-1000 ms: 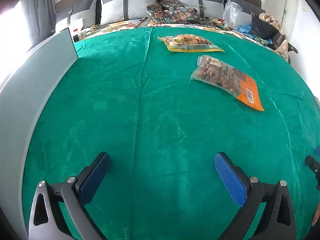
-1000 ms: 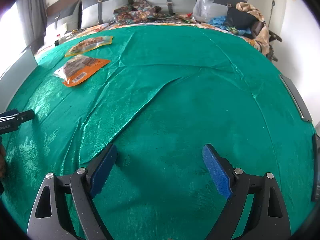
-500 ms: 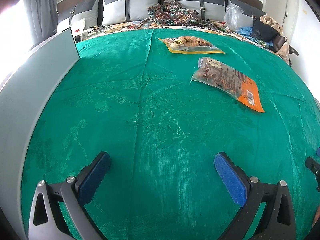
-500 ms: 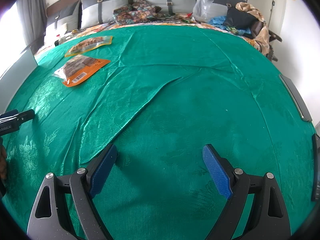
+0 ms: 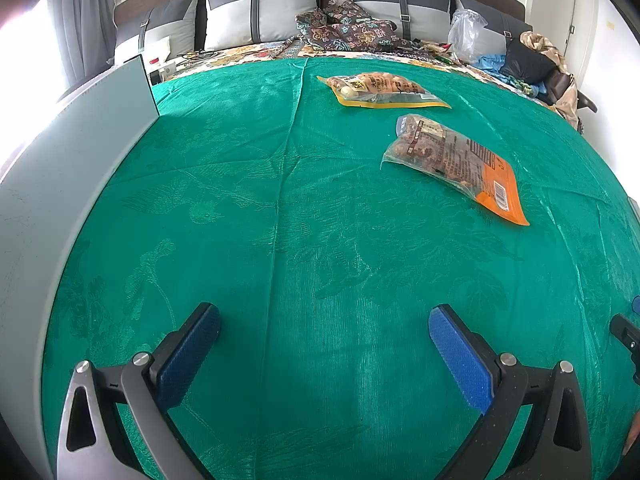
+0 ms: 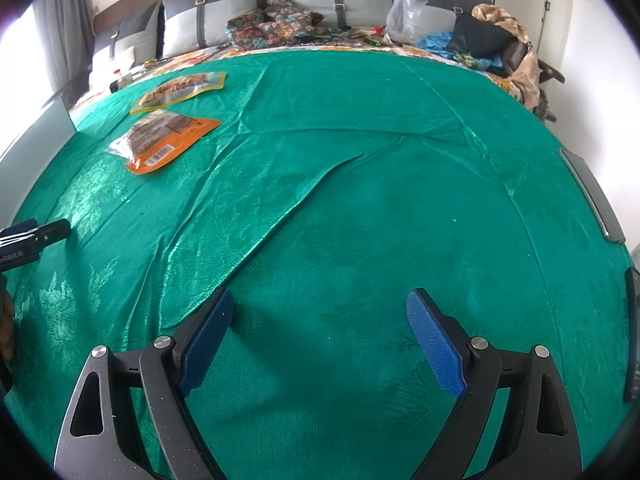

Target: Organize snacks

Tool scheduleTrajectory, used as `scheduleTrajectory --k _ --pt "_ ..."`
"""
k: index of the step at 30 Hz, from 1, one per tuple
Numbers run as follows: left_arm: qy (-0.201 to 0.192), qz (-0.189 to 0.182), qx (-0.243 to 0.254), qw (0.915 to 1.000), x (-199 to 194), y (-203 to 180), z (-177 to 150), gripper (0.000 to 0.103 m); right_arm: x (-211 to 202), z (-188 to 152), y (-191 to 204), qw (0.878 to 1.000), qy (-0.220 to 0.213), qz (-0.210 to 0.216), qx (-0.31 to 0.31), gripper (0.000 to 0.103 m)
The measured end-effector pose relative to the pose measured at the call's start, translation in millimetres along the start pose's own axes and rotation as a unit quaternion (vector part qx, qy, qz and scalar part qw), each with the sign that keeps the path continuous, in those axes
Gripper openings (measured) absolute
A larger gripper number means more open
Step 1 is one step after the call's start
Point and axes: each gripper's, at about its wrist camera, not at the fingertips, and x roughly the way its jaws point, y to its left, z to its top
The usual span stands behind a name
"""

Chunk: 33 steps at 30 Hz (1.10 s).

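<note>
Two snack bags lie flat on a green cloth (image 5: 304, 216). The orange-ended bag (image 5: 456, 160) lies ahead and to the right of my left gripper (image 5: 324, 328); the yellow-edged bag (image 5: 380, 90) lies just beyond it. My left gripper is open and empty, well short of both. In the right wrist view the orange-ended bag (image 6: 164, 140) and the yellow-edged bag (image 6: 180, 86) lie at the far left. My right gripper (image 6: 320, 316) is open and empty over bare cloth. The left gripper's tip (image 6: 36, 234) shows at the left edge there.
A pale grey panel (image 5: 76, 148) stands along the left side of the cloth. Grey pillows (image 5: 260, 16), patterned fabric, a plastic bag (image 5: 466, 34) and clothes lie at the back. The cloth has raised folds (image 6: 280, 208) in the middle. Dark flat items (image 6: 596, 200) sit at the right edge.
The left wrist view has shifted slightly: the grey panel and bags sit a little lower and to the right. The right gripper has not moved.
</note>
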Motion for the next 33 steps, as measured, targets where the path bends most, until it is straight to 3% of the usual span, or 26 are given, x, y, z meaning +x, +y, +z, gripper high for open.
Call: scheduleTrajectory --k 19,22,24,28,31,33 --pt "0.004 -0.002 0.005 1.0000 1.1 0.0 2.0 0.103 -0.6 0.0 0.4 1.000 0.000 0.000 0.000 0.091" --pt "0.039 -0.025 0.034 0.9983 4.6 -5.8 10.9 0.103 -0.7 0.0 0.5 1.000 0.000 0.000 0.000 0.091" --pt "0.071 -0.061 0.063 0.9937 7.1 -16.9 23.6 0.102 -0.7 0.0 0.6 1.000 0.000 0.000 0.000 0.091" --pt "0.075 -0.105 0.091 0.9874 -1.6 -45.3 66.2 0.102 -0.8 0.0 0.8 1.000 0.000 0.000 0.000 0.091" --pt "0.140 -0.135 0.000 0.9810 14.4 -56.4 98.7 0.102 -0.9 0.0 0.9 1.000 0.000 0.000 0.000 0.091" --pt "0.155 -0.143 -0.072 0.9749 22.4 -58.9 105.9 0.102 -0.9 0.0 0.9 1.000 0.000 0.001 0.000 0.091"
